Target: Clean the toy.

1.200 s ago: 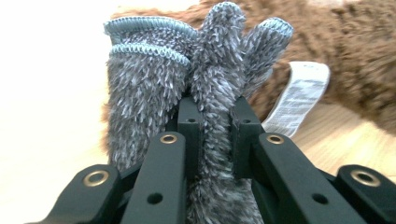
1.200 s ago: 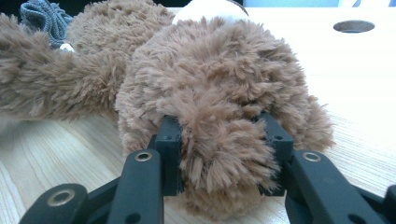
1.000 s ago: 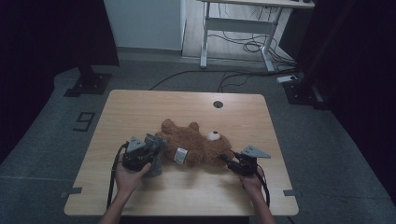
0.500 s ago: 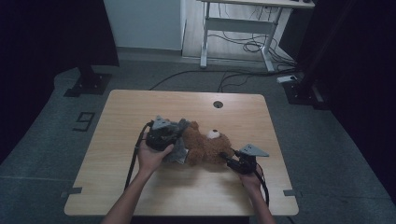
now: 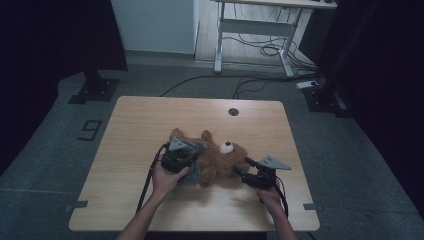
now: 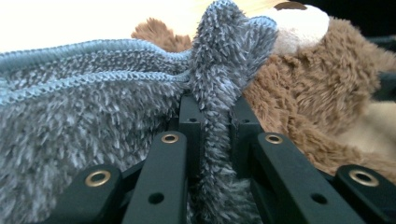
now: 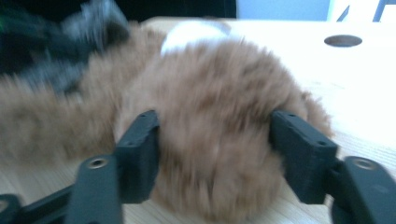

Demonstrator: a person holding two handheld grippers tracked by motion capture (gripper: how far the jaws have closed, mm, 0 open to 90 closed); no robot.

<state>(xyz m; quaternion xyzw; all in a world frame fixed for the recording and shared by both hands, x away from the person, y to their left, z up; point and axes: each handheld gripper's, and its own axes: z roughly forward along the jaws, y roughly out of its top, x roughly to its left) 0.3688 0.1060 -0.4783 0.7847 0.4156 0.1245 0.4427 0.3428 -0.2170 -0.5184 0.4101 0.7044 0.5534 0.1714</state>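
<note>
With the left hand-held gripper (image 6: pixel 212 140) clamped on the grey cloth (image 6: pixel 93 126) over the teddy bear (image 5: pixel 220 162) mid-table (image 5: pixel 150 120), draw it across slowly while the right hand-held gripper (image 7: pixel 212 154), jaws just widening around the bear's plush, steadies it.

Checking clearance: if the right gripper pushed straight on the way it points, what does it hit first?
The teddy bear. Its brown plush already sits between the right gripper and its spread jaws, which have just been opening. Going on would likely press into the bear at once; how much gap remains is unclear.
</note>
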